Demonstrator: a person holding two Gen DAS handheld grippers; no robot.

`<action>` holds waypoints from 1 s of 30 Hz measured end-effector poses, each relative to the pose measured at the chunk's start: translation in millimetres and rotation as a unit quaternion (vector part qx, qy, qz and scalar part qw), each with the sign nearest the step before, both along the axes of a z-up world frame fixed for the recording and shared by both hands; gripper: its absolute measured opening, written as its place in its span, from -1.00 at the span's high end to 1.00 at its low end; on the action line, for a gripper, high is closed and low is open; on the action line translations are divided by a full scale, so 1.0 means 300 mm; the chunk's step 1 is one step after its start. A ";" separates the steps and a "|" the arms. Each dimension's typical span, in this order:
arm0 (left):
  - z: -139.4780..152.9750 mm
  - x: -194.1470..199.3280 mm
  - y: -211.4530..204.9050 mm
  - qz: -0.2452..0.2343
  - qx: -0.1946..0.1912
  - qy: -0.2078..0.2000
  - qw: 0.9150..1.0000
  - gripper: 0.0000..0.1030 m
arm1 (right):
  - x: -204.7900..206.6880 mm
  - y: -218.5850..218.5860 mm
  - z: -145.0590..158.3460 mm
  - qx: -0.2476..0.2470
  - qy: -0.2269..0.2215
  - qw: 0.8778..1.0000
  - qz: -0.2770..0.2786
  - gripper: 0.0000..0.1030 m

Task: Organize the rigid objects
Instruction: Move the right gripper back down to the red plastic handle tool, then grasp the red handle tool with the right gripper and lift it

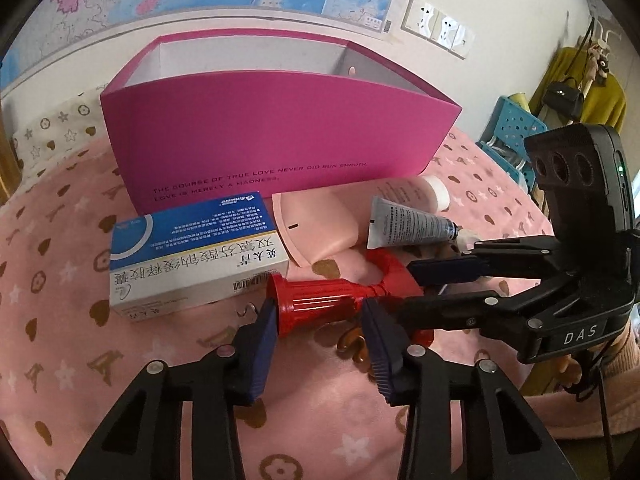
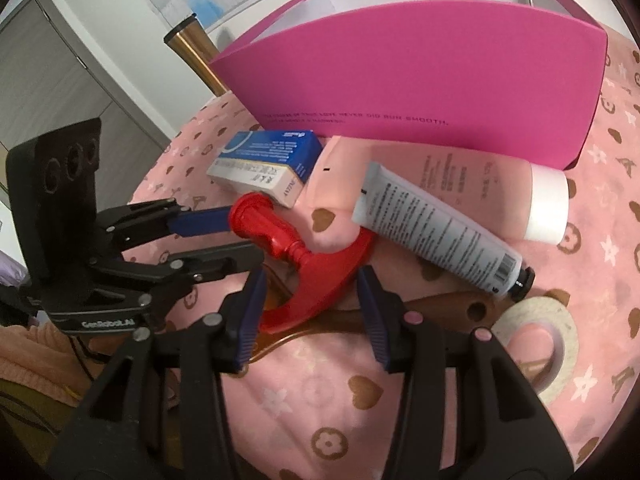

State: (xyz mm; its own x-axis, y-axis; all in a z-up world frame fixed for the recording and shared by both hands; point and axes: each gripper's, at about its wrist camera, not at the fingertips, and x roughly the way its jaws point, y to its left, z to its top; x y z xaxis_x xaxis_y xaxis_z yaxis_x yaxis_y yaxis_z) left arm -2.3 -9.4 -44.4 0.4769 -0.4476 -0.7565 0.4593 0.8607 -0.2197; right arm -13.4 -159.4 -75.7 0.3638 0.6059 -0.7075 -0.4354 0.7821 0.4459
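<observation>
A red tool (image 1: 320,300) with a ribbed handle and a curved head lies on the pink blanket (image 1: 60,280), in front of an open magenta box (image 1: 280,140). My left gripper (image 1: 320,340) has its blue pads against both ends of the ribbed handle. The right wrist view shows the left gripper (image 2: 240,236) reaching in from the left onto that handle (image 2: 260,224). My right gripper (image 2: 310,304) holds the curved red head (image 2: 320,280) between its pads, which touch it on both sides. It enters the left wrist view (image 1: 408,288) from the right.
A blue-and-white medicine box (image 1: 192,256) lies left of the tool. A pink bottle (image 2: 480,184) and a grey tube (image 2: 432,224) lie behind it. A brown wooden piece (image 2: 448,304) runs under the red head, beside a tape roll (image 2: 548,344). A blue basket (image 1: 516,132) stands past the blanket's right edge.
</observation>
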 end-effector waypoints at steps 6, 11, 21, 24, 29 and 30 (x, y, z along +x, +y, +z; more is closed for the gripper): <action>0.015 -0.015 -0.003 -0.003 -0.001 -0.008 1.000 0.19 | -0.013 0.007 0.011 0.001 -0.007 1.000 -0.002 0.04; 0.038 -0.026 -0.002 -0.013 -0.027 -0.002 1.000 0.32 | -0.034 0.004 0.047 0.053 -0.018 0.998 0.021 0.16; 0.008 0.002 0.028 0.009 -0.010 0.011 1.000 0.32 | -0.025 -0.046 0.023 0.029 0.005 0.999 -0.018 0.18; -0.003 0.007 0.022 0.009 -0.009 0.016 1.000 0.30 | -0.002 -0.048 -0.005 0.030 0.021 0.999 -0.019 0.13; -0.011 0.004 0.018 0.012 -0.003 0.022 1.000 0.30 | 0.009 -0.015 -0.021 0.036 0.026 0.999 -0.004 -0.04; -0.009 0.001 0.019 0.012 -0.002 0.021 1.000 0.30 | 0.008 -0.013 -0.022 0.036 0.026 0.999 -0.004 -0.05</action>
State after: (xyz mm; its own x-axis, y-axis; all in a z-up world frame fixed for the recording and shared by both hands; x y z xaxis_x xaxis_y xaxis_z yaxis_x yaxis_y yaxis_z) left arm -2.0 -3.6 -47.3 0.4556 -0.4398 -0.7739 0.4285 0.8704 -0.2425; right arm -11.1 -163.3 -82.4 0.3335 0.6535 -0.6794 -0.4041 0.7502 0.5233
